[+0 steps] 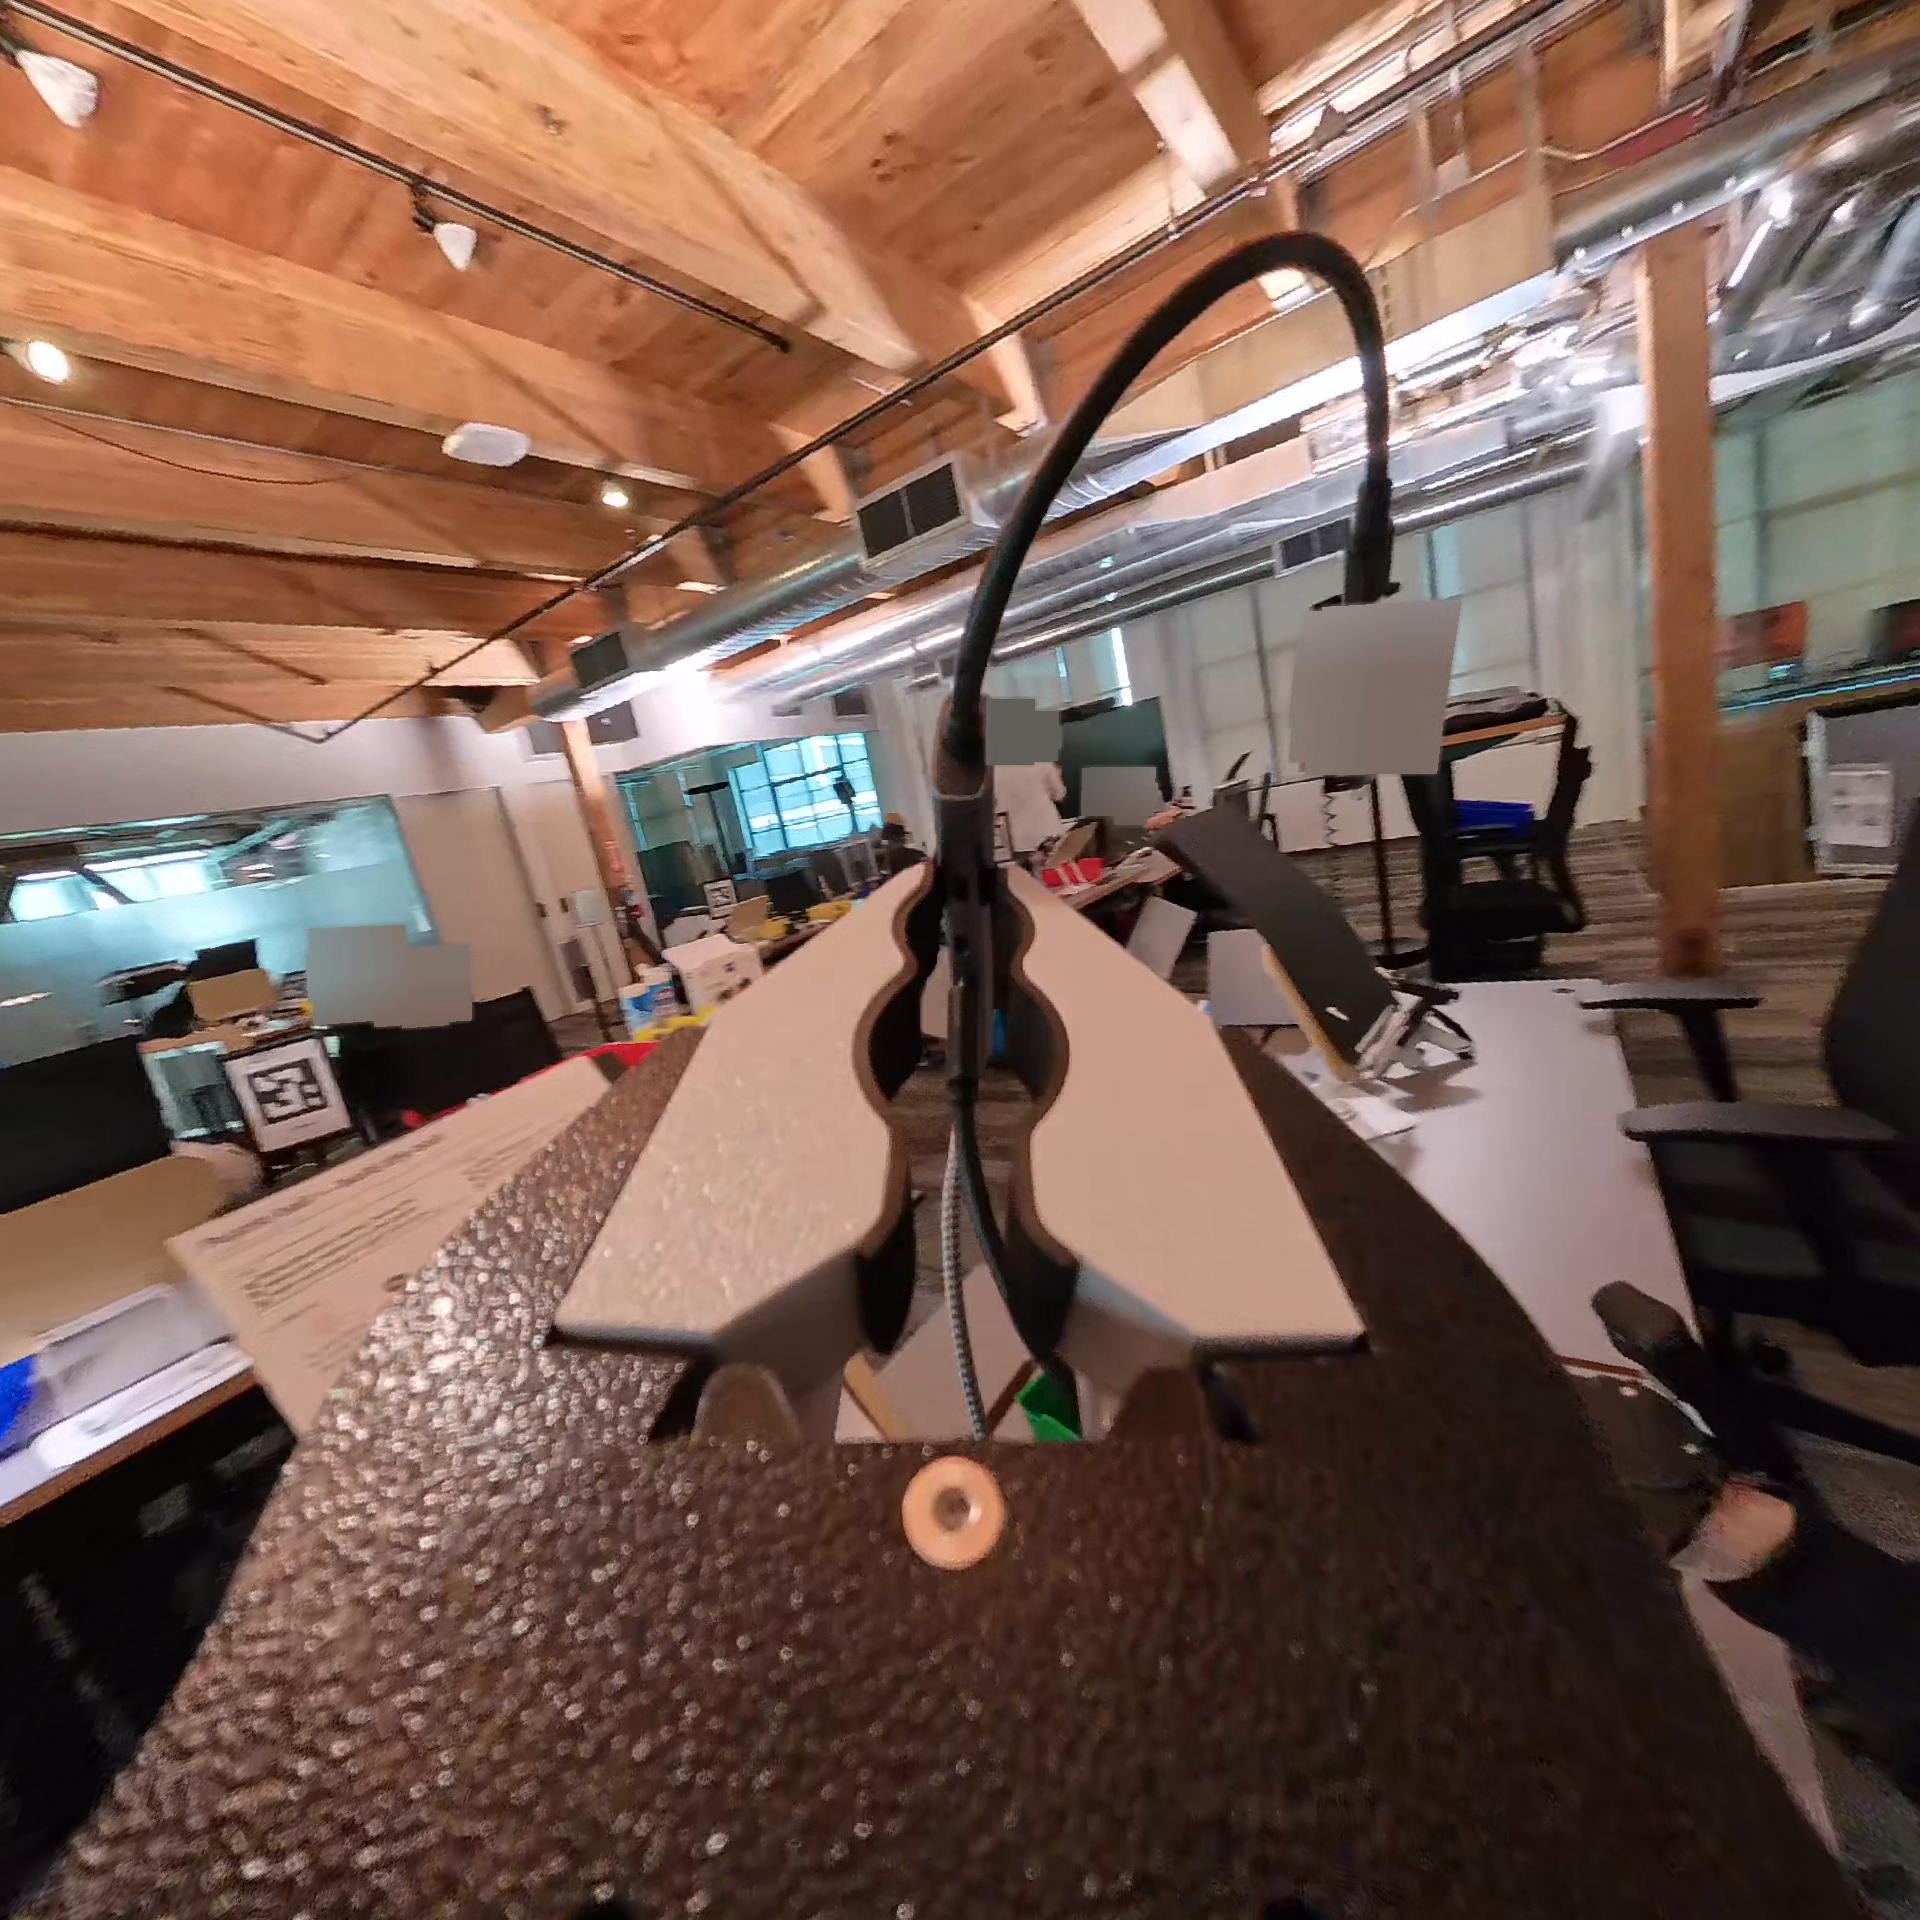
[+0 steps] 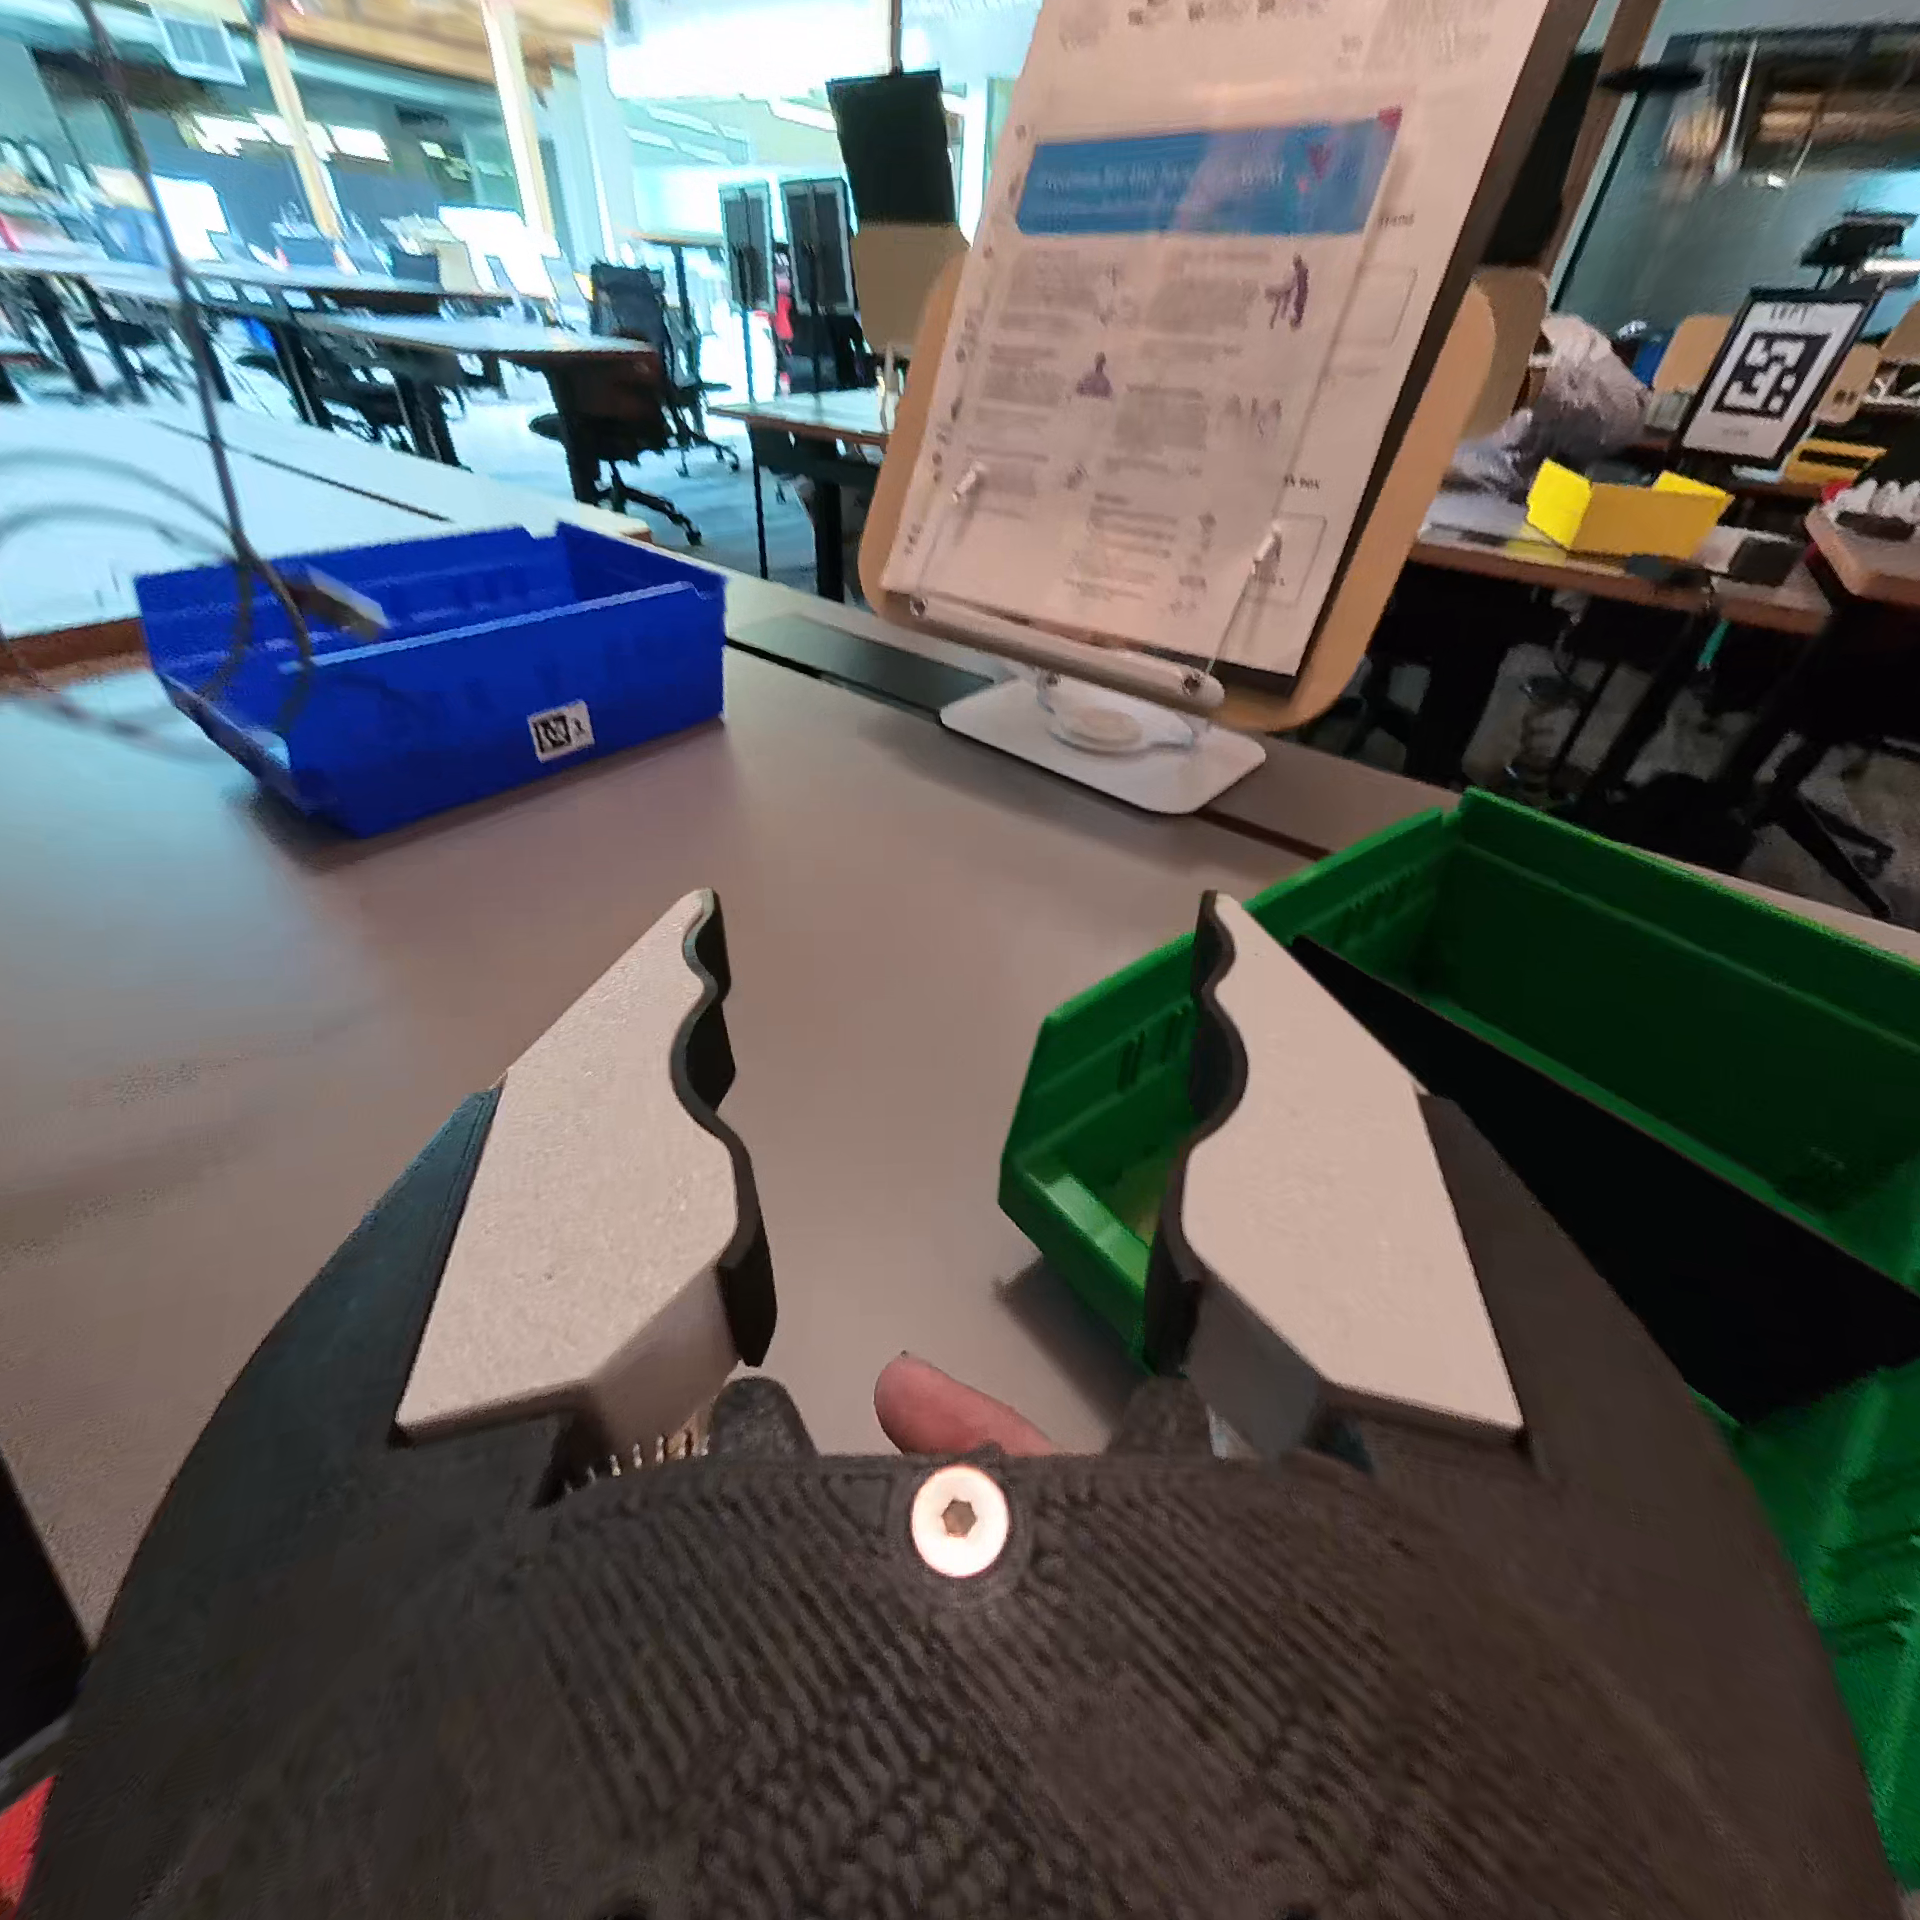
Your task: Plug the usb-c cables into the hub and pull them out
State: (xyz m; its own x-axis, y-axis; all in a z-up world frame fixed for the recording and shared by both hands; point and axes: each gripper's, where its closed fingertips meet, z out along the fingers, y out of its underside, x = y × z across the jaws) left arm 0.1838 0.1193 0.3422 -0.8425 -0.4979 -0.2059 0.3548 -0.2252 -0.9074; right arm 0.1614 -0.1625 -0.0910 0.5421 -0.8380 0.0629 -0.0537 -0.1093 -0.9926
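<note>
My left gripper (image 1: pixel 966 904) is raised and tilted up toward the ceiling. It is shut on a slim dark hub (image 1: pixel 958 821), seen edge-on between the fingers. A black cable (image 1: pixel 1049 457) rises from the hub's top, arches over to the right and ends in a dark plug (image 1: pixel 1369 551) that hangs free. A braided grey cable (image 1: pixel 954 1247) hangs down below the hub between the fingers. My right gripper (image 2: pixel 956 914) is open and empty, low over the grey table (image 2: pixel 520 935). In the right wrist view a thin cable (image 2: pixel 213 416) hangs down in front of the blue bin.
A blue bin (image 2: pixel 468 675) stands at the far left of the table and a green bin (image 2: pixel 1558 935) lies beside my right finger. A document stand (image 2: pixel 1164 343) stands behind them. Office chairs (image 1: pixel 1787 1195) stand at the table's right. A person's fingertip (image 2: pixel 945 1418) shows under the right gripper. The tips of one gripper are about 50 cm away from the tips of the other.
</note>
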